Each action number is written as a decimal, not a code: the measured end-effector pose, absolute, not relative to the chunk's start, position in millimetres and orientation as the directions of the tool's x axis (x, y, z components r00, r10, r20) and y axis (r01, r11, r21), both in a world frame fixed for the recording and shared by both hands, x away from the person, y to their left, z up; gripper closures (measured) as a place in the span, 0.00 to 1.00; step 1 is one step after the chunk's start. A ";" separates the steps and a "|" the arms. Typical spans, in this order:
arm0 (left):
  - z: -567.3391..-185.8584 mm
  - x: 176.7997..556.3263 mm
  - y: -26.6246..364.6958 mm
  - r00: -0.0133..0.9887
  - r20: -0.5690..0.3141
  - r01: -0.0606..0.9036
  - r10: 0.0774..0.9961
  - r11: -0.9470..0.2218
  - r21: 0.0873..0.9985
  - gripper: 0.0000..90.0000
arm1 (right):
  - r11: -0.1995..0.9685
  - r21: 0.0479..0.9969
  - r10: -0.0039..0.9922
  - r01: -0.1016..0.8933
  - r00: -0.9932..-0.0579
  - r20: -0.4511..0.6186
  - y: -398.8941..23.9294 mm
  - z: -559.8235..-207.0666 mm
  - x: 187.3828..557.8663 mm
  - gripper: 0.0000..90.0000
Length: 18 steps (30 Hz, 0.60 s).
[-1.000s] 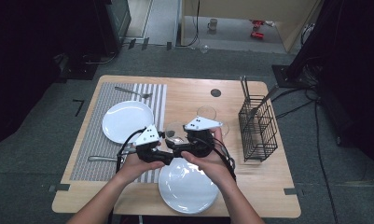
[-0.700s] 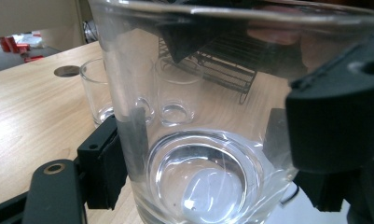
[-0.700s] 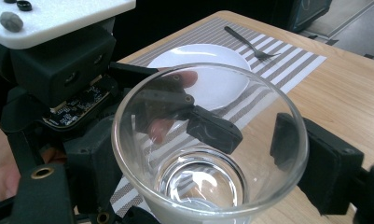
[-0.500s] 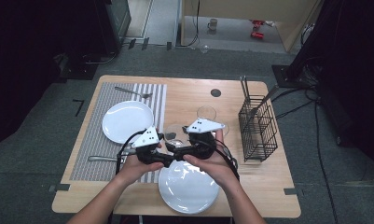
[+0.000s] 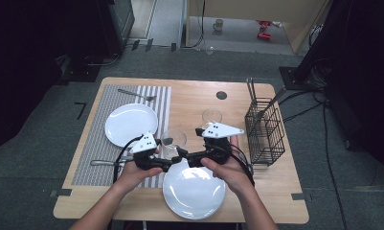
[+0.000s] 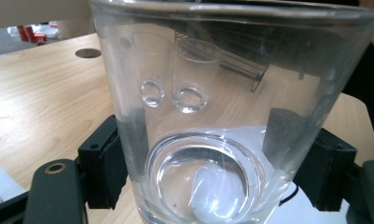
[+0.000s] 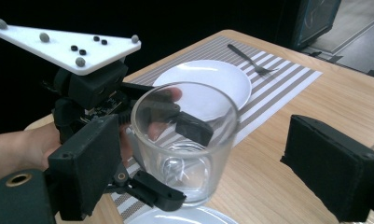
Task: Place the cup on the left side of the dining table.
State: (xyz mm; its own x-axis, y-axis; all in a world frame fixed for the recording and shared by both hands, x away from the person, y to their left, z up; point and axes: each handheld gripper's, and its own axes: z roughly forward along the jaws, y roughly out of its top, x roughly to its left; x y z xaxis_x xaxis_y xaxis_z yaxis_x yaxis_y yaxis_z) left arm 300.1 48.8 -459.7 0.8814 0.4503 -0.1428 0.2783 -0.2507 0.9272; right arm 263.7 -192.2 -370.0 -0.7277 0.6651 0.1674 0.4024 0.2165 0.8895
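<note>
Wooden table: left gripper clamps drinking glass; right gripper jaws just opened, released from it. Handover to left looks complete.

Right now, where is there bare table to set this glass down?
Bare wood lies between the striped mat and the wire basket, behind the second glass up to the dark round inset. It is crowded around the held glass: both grippers and the near plate.
</note>
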 end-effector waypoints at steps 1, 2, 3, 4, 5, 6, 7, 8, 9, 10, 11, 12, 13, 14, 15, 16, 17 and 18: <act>-460.4 300.8 50.1 0.880 -0.145 0.281 0.453 -0.249 0.927 0.26 | 0.212 0.891 0.670 0.401 -0.724 0.166 -193.8 -370.0 263.0 0.12; -461.6 302.0 52.7 0.876 -0.163 0.295 0.455 -0.237 0.926 0.26 | 0.211 0.892 0.672 0.400 -0.722 0.164 -195.0 -370.2 262.5 0.12; -462.6 302.9 54.7 0.871 -0.175 0.306 0.460 -0.229 0.924 0.26 | 0.213 0.891 0.677 0.400 -0.718 0.161 -196.7 -371.1 261.6 0.12; -463.5 303.2 56.5 0.866 -0.177 0.311 0.468 -0.226 0.923 0.26 | 0.213 0.890 0.681 0.402 -0.714 0.160 -197.9 -372.2 260.8 0.12; -464.3 303.6 58.4 0.862 -0.171 0.310 0.477 -0.229 0.923 0.26 | 0.213 0.889 0.686 0.406 -0.710 0.160 -199.4 -373.3 259.9 0.12; -464.8 303.8 59.9 0.860 -0.168 0.311 0.482 -0.235 0.921 0.26 | 0.214 0.888 0.688 0.406 -0.708 0.158 -201.3 -374.7 259.5 0.12; -466.1 304.1 62.3 0.855 -0.167 0.314 0.490 -0.235 0.920 0.26 | 0.212 0.886 0.694 0.412 -0.702 0.161 -202.6 -375.5 258.8 0.12; -466.9 304.5 64.5 0.851 -0.166 0.317 0.497 -0.236 0.919 0.26 | 0.213 0.887 0.699 0.410 -0.698 0.156 -205.3 -377.3 258.3 0.12; -467.8 304.7 66.5 0.848 -0.166 0.320 0.504 -0.236 0.918 0.26 | 0.210 0.887 0.702 0.411 -0.695 0.155 -207.6 -378.7 257.8 0.12; -468.7 304.9 68.6 0.843 -0.170 0.326 0.511 -0.233 0.916 0.26 | 0.207 0.886 0.708 0.416 -0.688 0.158 -210.0 -380.0 257.1 0.12; -469.4 305.4 70.1 0.841 -0.174 0.329 0.513 -0.228 0.917 0.26 | 0.203 0.886 0.712 0.417 -0.684 0.158 -212.4 -381.6 256.9 0.12; -470.4 306.0 72.5 0.838 -0.178 0.334 0.515 -0.227 0.915 0.26 | 0.203 0.885 0.717 0.419 -0.679 0.157 -214.1 -382.6 256.4 0.12; -471.6 307.0 75.3 0.835 -0.182 0.339 0.520 -0.225 0.914 0.26 | 0.205 0.884 0.722 0.420 -0.674 0.153 -216.4 -383.9 255.8 0.12; -472.5 307.5 77.1 0.831 -0.180 0.343 0.526 -0.229 0.911 0.26 | 0.205 0.883 0.728 0.422 -0.669 0.150 -219.2 -385.4 254.9 0.12; -473.3 308.1 78.8 0.827 -0.178 0.346 0.533 -0.234 0.909 0.26 | 0.204 0.881 0.732 0.427 -0.664 0.152 -221.3 -386.5 253.7 0.12; -474.1 308.8 80.7 0.824 -0.176 0.348 0.538 -0.235 0.908 0.26 | 0.202 0.881 0.735 0.428 -0.660 0.152 -223.6 -387.4 252.5 0.12; -474.7 309.2 82.3 0.821 -0.176 0.350 0.543 -0.235 0.907 0.26 | 0.199 0.881 0.737 0.430 -0.658 0.154 -225.8 -388.4 251.1 0.12; -475.1 309.8 83.8 0.819 -0.173 0.350 0.547 -0.238 0.906 0.26 | 0.199 0.881 0.738 0.429 -0.657 0.153 -228.4 -389.3 249.9 0.12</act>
